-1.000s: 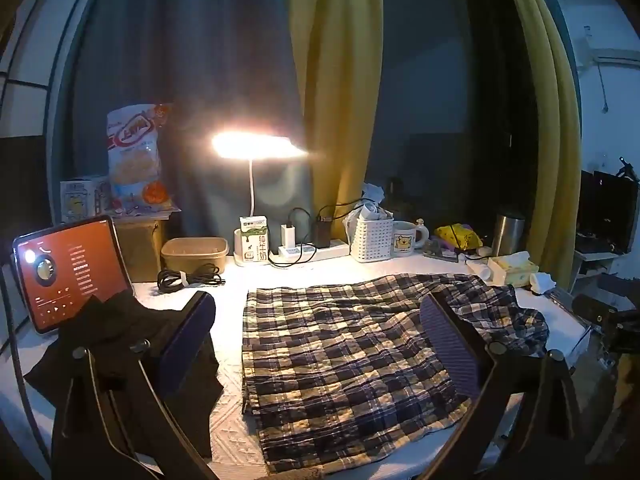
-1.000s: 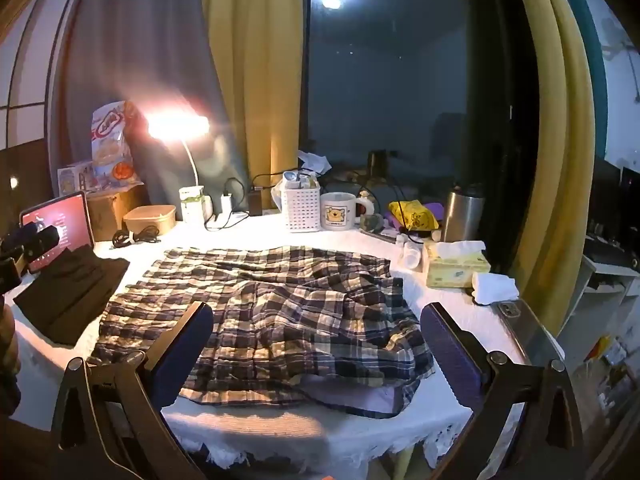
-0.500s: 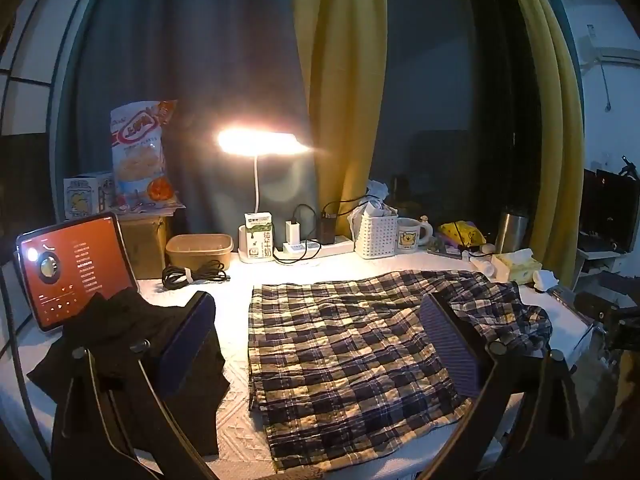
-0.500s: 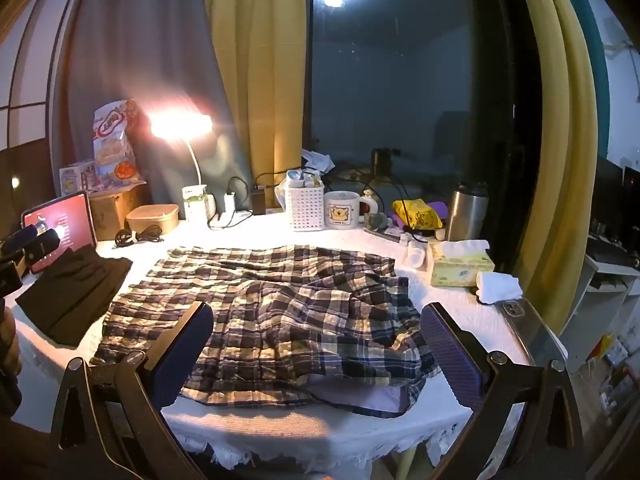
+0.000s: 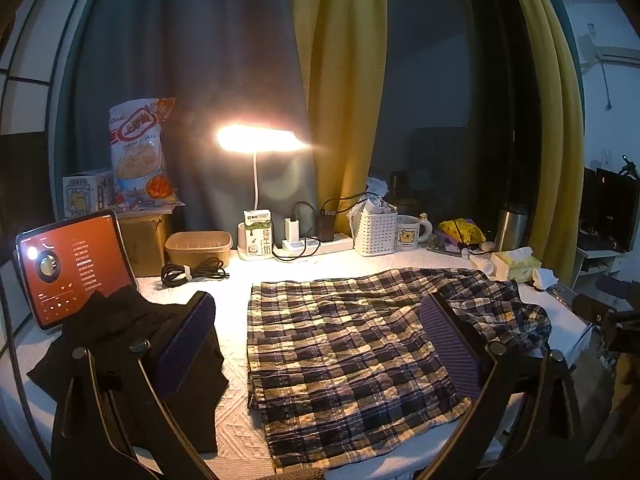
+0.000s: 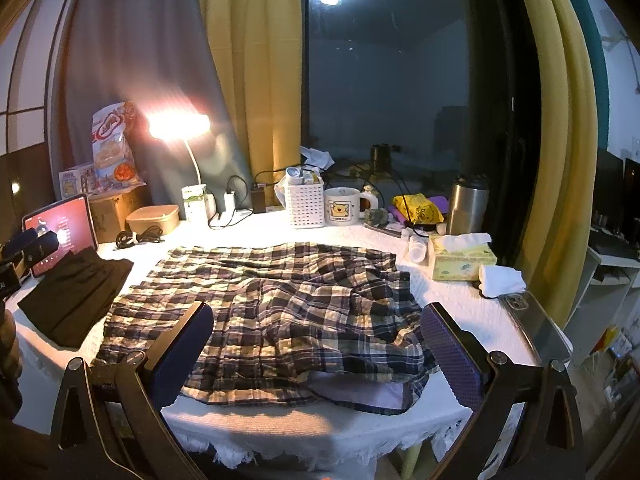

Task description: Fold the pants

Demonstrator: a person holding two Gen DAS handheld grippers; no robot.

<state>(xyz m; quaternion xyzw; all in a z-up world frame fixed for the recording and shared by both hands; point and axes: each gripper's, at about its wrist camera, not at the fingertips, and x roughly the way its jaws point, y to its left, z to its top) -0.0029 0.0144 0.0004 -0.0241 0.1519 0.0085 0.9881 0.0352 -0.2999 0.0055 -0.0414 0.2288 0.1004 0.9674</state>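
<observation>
Plaid pants (image 5: 352, 344) lie spread flat on the white table cover (image 5: 236, 428), leg ends toward the left, bunched waist at the right. In the right wrist view the same plaid pants (image 6: 280, 312) show a rumpled waist with pale lining near the table's front edge. My left gripper (image 5: 320, 340) hovers open above the leg end, nothing between its fingers. My right gripper (image 6: 316, 344) hangs open over the waist end, also holding nothing.
A folded black garment (image 5: 132, 344) and a lit tablet (image 5: 72, 268) sit at the left. Along the back stand a lamp (image 5: 260, 140), power strip (image 5: 312, 244), white basket (image 6: 304, 204), mug (image 6: 344, 206), steel flask (image 6: 466, 204) and tissue box (image 6: 460, 258). A phone (image 6: 528, 312) lies at the right edge.
Both grippers have drawn back and risen slightly, so the table and pants sit a little lower and further in view. The pants have not moved. Both stay open.
</observation>
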